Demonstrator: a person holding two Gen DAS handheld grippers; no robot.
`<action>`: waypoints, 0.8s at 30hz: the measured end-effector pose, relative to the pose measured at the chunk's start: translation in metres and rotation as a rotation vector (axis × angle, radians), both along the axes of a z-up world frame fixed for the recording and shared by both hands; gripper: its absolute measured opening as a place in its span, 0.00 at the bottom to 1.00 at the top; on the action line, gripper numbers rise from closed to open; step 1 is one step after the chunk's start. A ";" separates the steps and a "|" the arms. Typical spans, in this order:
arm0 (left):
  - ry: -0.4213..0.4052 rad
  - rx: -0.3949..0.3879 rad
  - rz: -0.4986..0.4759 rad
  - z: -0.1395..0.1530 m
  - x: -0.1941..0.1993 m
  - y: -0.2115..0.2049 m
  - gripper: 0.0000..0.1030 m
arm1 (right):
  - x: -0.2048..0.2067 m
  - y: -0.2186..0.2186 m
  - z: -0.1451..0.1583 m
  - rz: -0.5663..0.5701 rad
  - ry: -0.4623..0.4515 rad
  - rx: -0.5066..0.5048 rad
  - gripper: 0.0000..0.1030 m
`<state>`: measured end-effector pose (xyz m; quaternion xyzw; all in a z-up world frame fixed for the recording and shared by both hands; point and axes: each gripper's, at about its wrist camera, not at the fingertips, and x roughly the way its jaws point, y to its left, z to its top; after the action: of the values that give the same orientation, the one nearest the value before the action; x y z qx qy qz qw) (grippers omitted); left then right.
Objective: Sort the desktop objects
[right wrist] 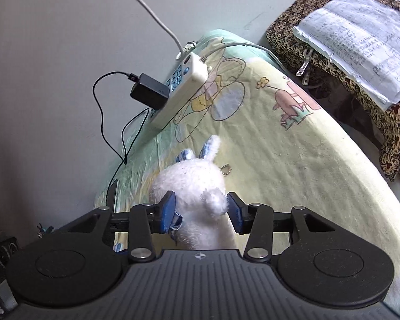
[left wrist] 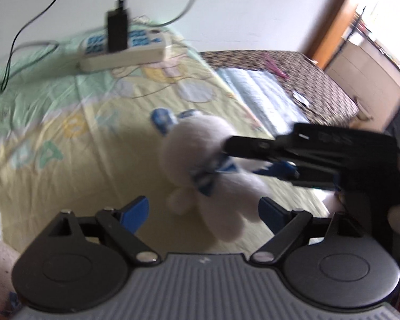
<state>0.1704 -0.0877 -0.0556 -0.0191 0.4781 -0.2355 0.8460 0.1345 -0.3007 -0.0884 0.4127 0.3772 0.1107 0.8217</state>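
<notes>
Right wrist view: right tongs (right wrist: 201, 210) pinching fluffy white bunny (right wrist: 192, 184) at middle. Soft, light, squashy; hold gently. Left tongs (left wrist: 204, 212) wide, empty.

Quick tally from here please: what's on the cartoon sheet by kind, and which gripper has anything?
Plush toys: 1, white rabbit, clamped in the right gripper
Power strips: 1
Black adapters: 1, plugged into the strip
Total: 3
The left gripper is open, holding nothing.
</notes>
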 end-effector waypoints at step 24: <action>0.180 -0.224 0.075 -0.014 0.003 0.026 0.77 | -0.018 -0.007 -0.026 0.016 0.161 0.337 0.35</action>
<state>0.1736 -0.0616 -0.0700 -0.1522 0.5218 -0.2530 0.8003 0.1161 -0.3075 -0.1147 0.5491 0.4209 0.1453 0.7073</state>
